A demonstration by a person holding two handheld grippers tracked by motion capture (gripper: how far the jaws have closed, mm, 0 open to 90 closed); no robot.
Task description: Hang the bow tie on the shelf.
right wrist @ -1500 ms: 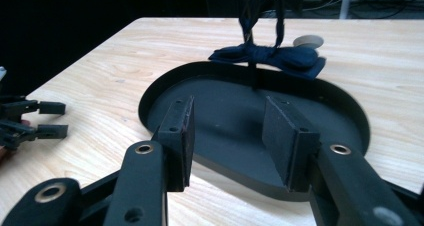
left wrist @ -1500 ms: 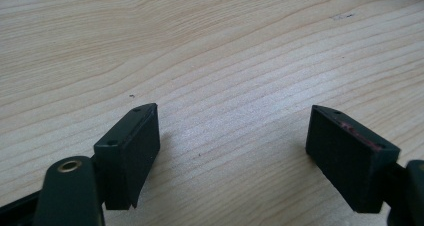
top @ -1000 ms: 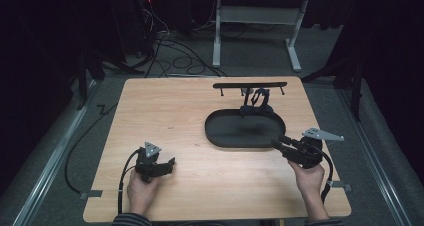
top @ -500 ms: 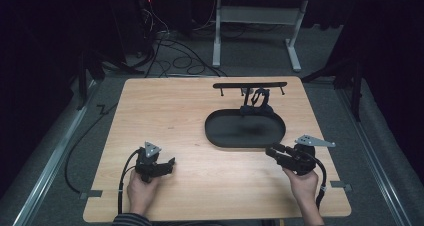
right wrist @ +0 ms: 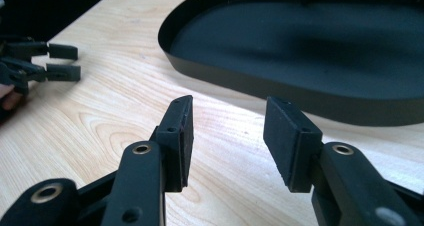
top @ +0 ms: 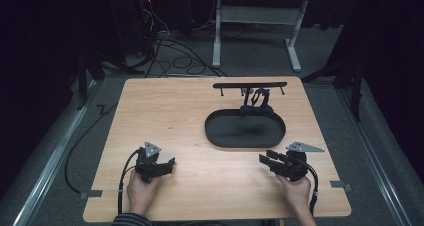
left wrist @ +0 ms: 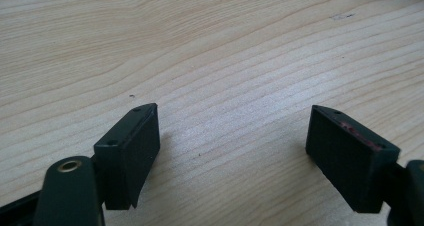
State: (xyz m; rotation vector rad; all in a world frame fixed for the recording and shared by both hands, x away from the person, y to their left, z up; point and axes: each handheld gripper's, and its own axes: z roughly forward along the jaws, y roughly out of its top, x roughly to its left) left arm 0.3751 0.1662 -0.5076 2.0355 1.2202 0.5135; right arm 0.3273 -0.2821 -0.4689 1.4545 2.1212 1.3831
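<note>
Two hand-held tools rest low over a light wooden tabletop (top: 165, 111), which is the biggest thing in the high view and carries everything else. Next in size is a black oval tray (top: 245, 129), lying right of the middle of the tabletop with its shallow rim up; the right gripper view shows its curved wall close ahead and its dark floor bare where it can be seen. Behind the tray, near the far edge, stands a thin black bar (top: 250, 85) on short legs, and a small dark stand-like piece (top: 256, 102) sits between that bar and the tray's far rim, its make too small to tell. The right tool (top: 268, 159) is held near the front right of the tabletop, just beside the tray's near rim but apart from it, jaws spread with nothing between them. The left tool (top: 169, 165) is held at the front left, well apart from the tray, its jaws wide apart over bare wood and gripping nothing. A person's hand holds each one from the near edge.
</note>
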